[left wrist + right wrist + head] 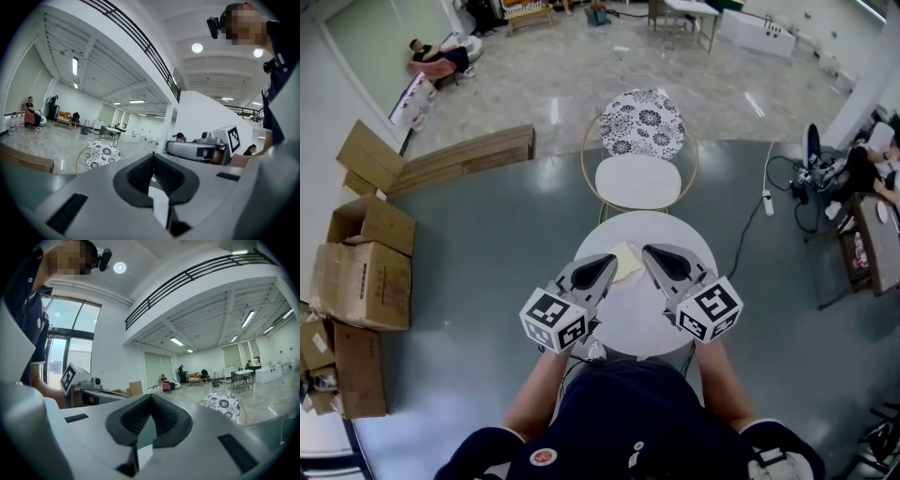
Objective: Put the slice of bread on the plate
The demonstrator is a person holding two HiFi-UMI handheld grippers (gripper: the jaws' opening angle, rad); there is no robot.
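Note:
In the head view a pale yellow slice of bread [627,262] lies on the round white table [649,323], partly hidden behind my left gripper. I cannot make out a plate on the white top. My left gripper [612,258] hovers over the table just left of the bread, jaws shut and empty. My right gripper [648,250] hovers just right of the bread, also shut with nothing in it. Both point roughly level, away from the person. The left gripper view shows its jaws [152,159] meeting at the tip, and the right gripper view [151,398] shows the same.
A chair with a floral back [642,122] and white seat stands right behind the table. Cardboard boxes [361,281] are stacked on the floor at the left. A side table with cables [862,234] is at the right. People sit far off in the room.

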